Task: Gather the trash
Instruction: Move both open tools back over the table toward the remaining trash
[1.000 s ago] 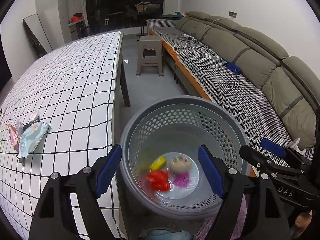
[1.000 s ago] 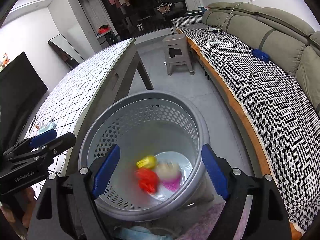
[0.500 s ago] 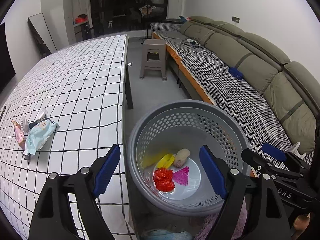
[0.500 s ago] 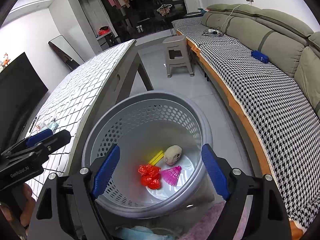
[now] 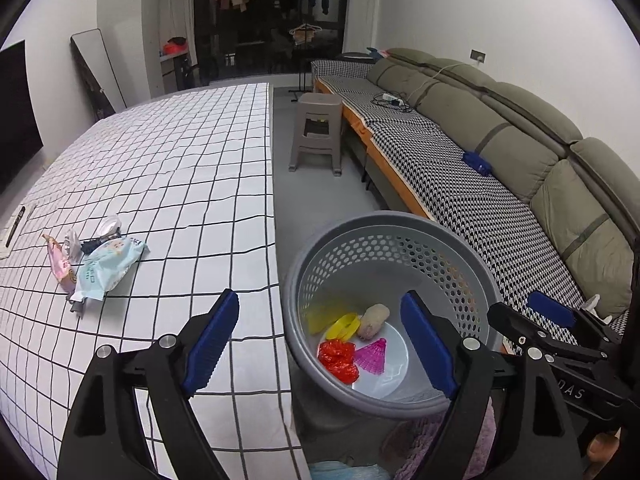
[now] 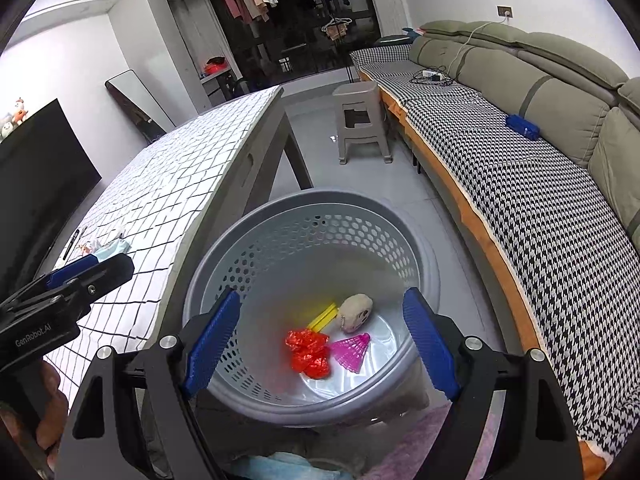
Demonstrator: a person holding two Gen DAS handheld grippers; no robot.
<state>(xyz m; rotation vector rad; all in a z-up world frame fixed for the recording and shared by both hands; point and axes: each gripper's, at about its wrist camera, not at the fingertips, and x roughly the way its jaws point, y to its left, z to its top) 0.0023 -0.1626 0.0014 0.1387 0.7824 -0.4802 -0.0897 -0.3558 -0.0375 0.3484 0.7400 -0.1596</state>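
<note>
A grey perforated basket [image 5: 384,232] stands on the floor beside the table; it also shows in the right wrist view [image 6: 320,208]. Inside lie a red crumpled wrapper [image 6: 308,350], a pink shuttlecock [image 6: 352,350], a yellow piece [image 6: 322,316] and a beige lump [image 6: 356,312]. On the checked table [image 5: 180,168] lies a pile of trash: a light blue packet [image 5: 106,266], a pink wrapper [image 5: 60,266] and clear plastic [image 5: 108,226]. My left gripper [image 5: 316,344] is open and empty over the table edge and basket. My right gripper [image 6: 320,344] is open and empty above the basket.
A grey plastic stool [image 5: 316,132] stands on the floor past the table. A long sofa [image 5: 500,152] with a houndstooth cover runs along the right. A dark remote-like item [image 5: 14,226] lies at the table's left edge. A purple mat [image 6: 420,448] lies below the basket.
The left gripper has pulled back and to the left, so more of the table and the trash pile shows. The items in the basket have settled. Both grippers stay open.
</note>
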